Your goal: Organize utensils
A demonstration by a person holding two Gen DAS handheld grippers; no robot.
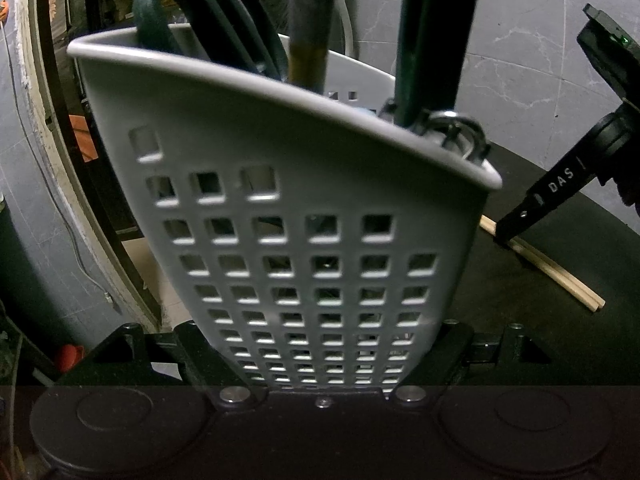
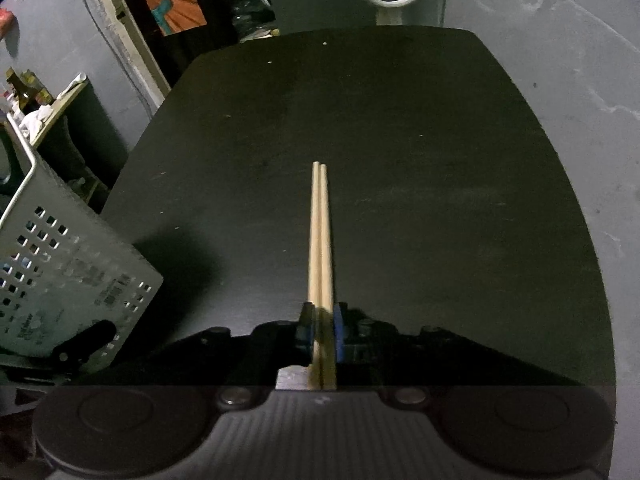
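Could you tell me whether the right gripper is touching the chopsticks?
Touching. The right wrist view shows the right gripper with its blue pads against both sides of the chopsticks, no gap visible.

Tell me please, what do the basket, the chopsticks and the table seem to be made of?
Basket: likely plastic, matte grey, one smooth moulded wall with square holes.
Chopsticks: probably wood or bamboo, pale tan, unpainted and dull.
Table: unclear, perhaps painted or laminated board; black, flat, faintly sheened, with small specks.
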